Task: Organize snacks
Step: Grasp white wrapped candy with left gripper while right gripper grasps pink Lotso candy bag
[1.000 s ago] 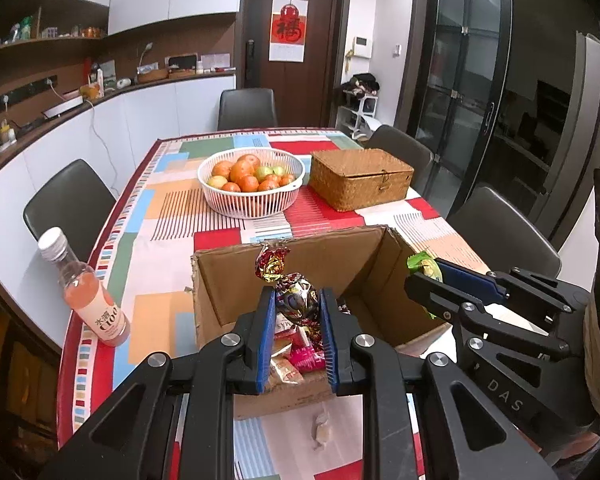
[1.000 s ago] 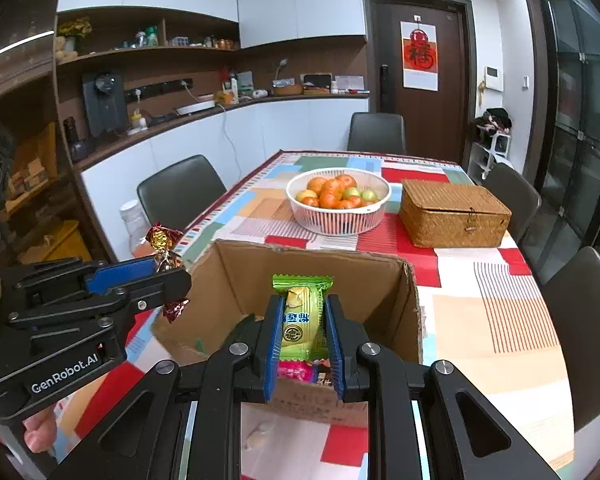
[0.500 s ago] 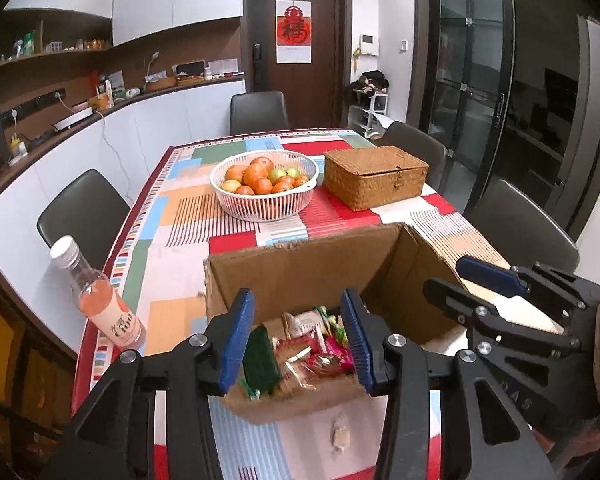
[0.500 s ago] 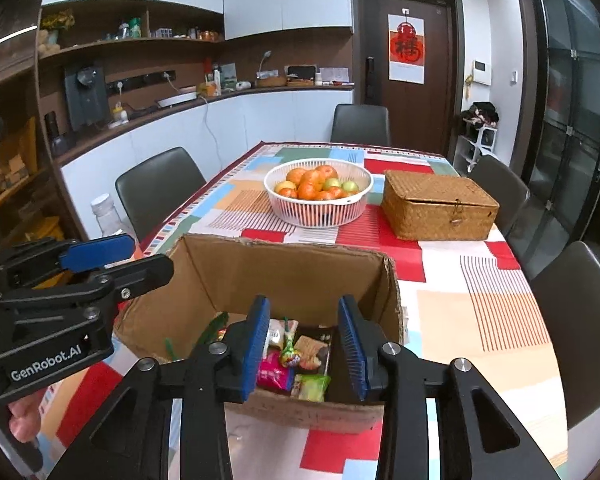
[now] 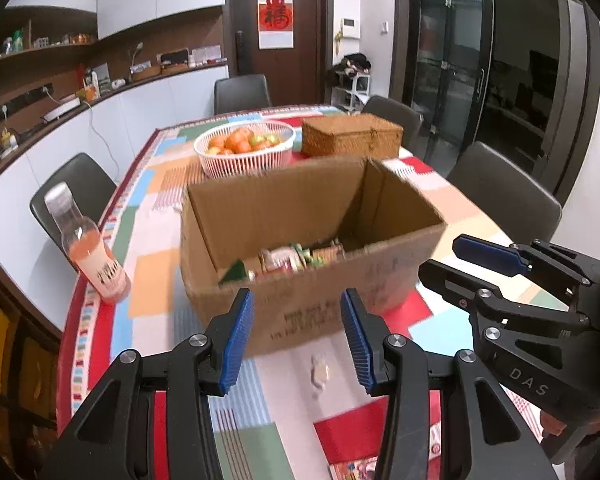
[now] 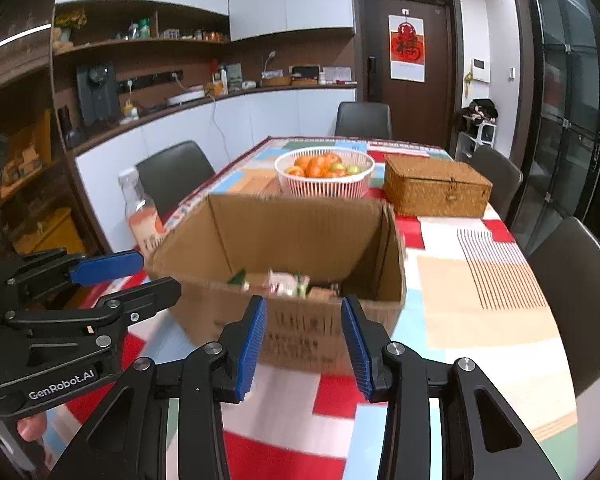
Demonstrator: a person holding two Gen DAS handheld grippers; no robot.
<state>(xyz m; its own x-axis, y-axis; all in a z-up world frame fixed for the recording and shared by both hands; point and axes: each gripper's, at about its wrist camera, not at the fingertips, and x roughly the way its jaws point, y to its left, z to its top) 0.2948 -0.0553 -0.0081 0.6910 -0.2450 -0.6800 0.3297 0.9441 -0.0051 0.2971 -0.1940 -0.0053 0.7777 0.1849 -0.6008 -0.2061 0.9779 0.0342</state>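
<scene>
An open cardboard box (image 5: 380,276) (image 6: 204,304) stands on the patchwork tablecloth with several wrapped snacks (image 5: 292,258) (image 6: 284,282) at its bottom. My left gripper (image 5: 296,312) (image 6: 160,274) is open and empty, just short of the box's near wall. My right gripper (image 6: 303,320) (image 5: 440,258) hangs beside it before the same wall, its jaws opening with nothing between them. A small pale candy (image 5: 319,372) lies on the cloth in front of the box. A red snack packet (image 5: 356,470) shows at the bottom edge.
A bottle of pink drink (image 5: 96,256) (image 6: 142,216) stands at the table's left edge. Behind the box are a white basket of fruit (image 5: 244,152) and a lidded wicker box (image 5: 352,136). Dark chairs ring the table.
Both grippers have let go: the foil candy and the green packet are no longer between the pads. Both opened, then drew back and down to the box's near side.
</scene>
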